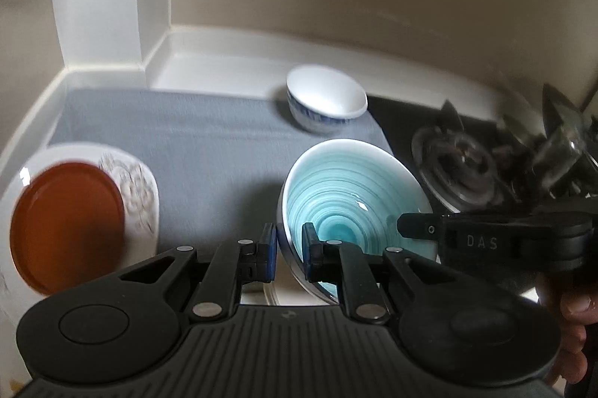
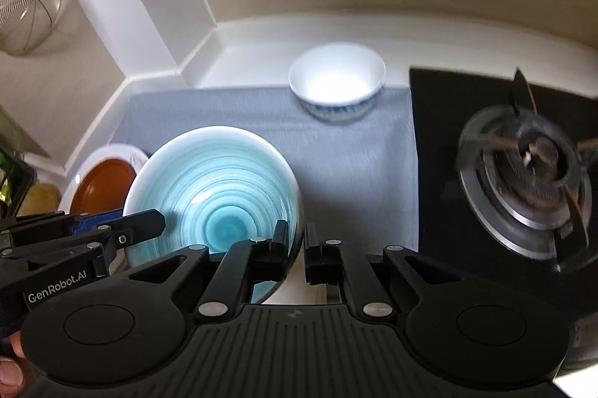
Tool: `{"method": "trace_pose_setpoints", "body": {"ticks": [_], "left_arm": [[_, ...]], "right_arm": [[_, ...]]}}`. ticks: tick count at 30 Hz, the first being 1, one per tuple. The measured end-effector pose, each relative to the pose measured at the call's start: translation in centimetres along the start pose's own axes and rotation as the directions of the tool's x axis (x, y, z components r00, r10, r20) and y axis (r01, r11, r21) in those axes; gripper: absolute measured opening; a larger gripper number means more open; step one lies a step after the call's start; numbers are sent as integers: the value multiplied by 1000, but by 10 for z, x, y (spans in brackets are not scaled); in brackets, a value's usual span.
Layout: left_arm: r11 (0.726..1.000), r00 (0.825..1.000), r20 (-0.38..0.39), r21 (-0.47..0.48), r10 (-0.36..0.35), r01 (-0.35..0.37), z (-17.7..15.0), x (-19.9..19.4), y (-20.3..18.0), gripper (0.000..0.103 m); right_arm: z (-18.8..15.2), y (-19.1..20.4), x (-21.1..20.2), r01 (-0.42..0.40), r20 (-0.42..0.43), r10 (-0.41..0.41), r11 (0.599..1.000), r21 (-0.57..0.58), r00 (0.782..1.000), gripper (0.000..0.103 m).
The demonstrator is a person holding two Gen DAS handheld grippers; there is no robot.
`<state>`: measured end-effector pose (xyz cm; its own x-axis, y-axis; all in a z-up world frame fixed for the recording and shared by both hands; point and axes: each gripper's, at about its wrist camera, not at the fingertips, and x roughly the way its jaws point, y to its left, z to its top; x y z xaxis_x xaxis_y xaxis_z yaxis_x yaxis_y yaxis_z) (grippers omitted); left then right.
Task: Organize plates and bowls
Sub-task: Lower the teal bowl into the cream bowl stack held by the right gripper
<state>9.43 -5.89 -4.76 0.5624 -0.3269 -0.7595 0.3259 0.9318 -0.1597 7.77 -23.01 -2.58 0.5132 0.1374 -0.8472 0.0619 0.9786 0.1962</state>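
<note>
Grey mat (image 1: 194, 136) below, both grippers — left gripper (image 1: 290, 250), right gripper (image 2: 297, 250) — pinch the teal bowl (image 1: 347, 196) aloft (unplaced); white bowl (image 1: 327, 102) waits behind it — brown plate (image 1: 67, 226) already stacked left.

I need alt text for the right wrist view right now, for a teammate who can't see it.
Both grippers, right and left, clamp opposite rim edges of a turquoise bowl above a grey mat. Behind it a white bowl sits on the mat; a brown plate lies to the left, a gas burner to the right.
</note>
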Motion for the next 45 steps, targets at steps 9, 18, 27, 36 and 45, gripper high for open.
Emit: {"method": "trace_pose_setpoints", "body": {"ticks": [9,18,27,36,45], "left_arm": [[1000,996,-85,-17,11,-12,-24,19,-1,14],[999,994,-106,-47,15,-20,-29,28,0,14],[997,995,-100,-70,15,-22,-29,25,1,14],[994,997,-74,-108,-13,5,-30,20,8,14],[993,996,-91,-116,-27,17,-30,20,9,14]], "right_arm": [[-24,-4,14,10,-85,-12,1000,-16,996,9],[-23,-2,24,29,-125,-36,998,-62,991,10],[-19,1,25,27,-164,-41,996,-89,986,10],[-17,2,27,23,-201,-40,996,-85,979,10],[-15,0,29,23,-227,-36,998,-59,973,11]]}}
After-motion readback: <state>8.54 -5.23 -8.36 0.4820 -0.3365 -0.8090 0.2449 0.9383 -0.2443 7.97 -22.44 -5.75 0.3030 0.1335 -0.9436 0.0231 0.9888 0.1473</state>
